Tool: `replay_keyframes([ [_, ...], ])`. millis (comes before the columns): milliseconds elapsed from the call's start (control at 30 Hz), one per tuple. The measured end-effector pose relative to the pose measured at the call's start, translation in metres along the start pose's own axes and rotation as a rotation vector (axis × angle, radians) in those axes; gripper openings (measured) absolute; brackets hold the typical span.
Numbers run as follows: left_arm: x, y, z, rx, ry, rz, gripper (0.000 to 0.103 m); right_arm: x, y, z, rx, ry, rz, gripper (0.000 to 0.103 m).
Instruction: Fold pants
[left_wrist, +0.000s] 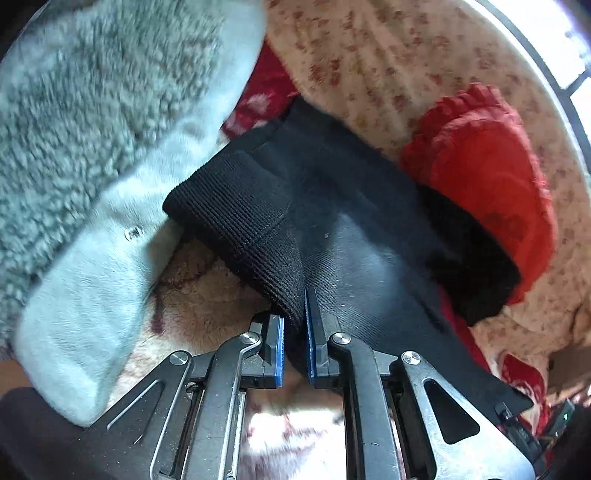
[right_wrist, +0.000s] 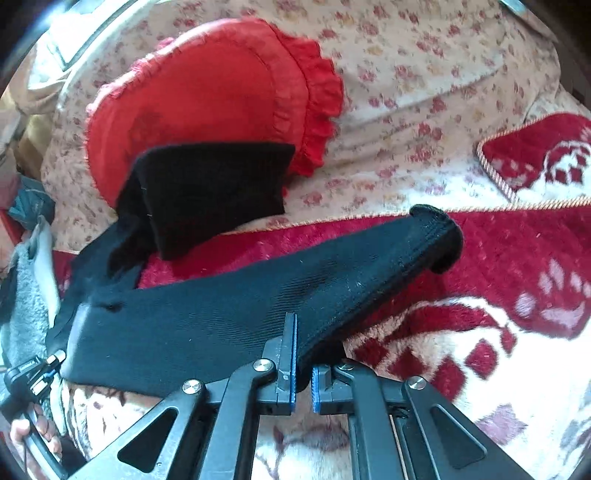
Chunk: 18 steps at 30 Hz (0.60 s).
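Overall: both handheld grippers pinch the same black knit pants (left_wrist: 369, 236), which hang stretched between them above a bed.
Left gripper (left_wrist: 294, 332): its jaws are pressed onto a fold of the black fabric, blue pads close together with cloth between them.
Left grip point: just beside a ribbed cuff (left_wrist: 240, 221), which stands up and to the left of the jaws.
Right gripper (right_wrist: 303, 369): its jaws pinch the near edge of the pants, the left finger over the cloth, the right one mostly under it.
Pants, right wrist view: the fabric runs from the jaws leftward as a broad band and forward-right as a leg (right_wrist: 369, 266) ending in a rolled cuff, lifted off the blanket.
Second leg: its ribbed end (right_wrist: 214, 192) drapes ahead of the right jaws, up and to the left, against a red frilled cushion (right_wrist: 207, 92).
Cushion, left wrist view: it sits ahead and to the right of the left jaws, touching the black cloth.
Grey fleece garment (left_wrist: 92, 147): fills the space left of the left jaws, near the ribbed cuff, with a small snap on its smooth edge.
Bed cover: a red and white plush blanket (right_wrist: 498, 332) lies under the right jaws; a floral sheet (right_wrist: 424, 74) lies further ahead.
Person's hand (right_wrist: 33, 432): fingers show at the far left of the right wrist view, holding the other gripper's handle.
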<state>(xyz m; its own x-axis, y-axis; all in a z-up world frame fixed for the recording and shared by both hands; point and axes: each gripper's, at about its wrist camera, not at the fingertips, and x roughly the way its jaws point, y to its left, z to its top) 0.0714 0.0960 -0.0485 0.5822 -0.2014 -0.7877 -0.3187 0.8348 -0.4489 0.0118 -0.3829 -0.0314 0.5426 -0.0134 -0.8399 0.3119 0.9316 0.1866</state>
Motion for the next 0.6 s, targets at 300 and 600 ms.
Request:
replay_keyframes([
  [300, -0.054, 0.021, -0.033, 0.115, 0.039, 0.036, 0.008, -0.052, -0.009, -0.031, -0.061, 0.046, 0.047, 0.004],
  [600, -0.065, 0.051, -0.048, 0.102, 0.082, 0.166, 0.016, -0.027, -0.015, -0.057, -0.148, 0.144, -0.183, 0.025],
])
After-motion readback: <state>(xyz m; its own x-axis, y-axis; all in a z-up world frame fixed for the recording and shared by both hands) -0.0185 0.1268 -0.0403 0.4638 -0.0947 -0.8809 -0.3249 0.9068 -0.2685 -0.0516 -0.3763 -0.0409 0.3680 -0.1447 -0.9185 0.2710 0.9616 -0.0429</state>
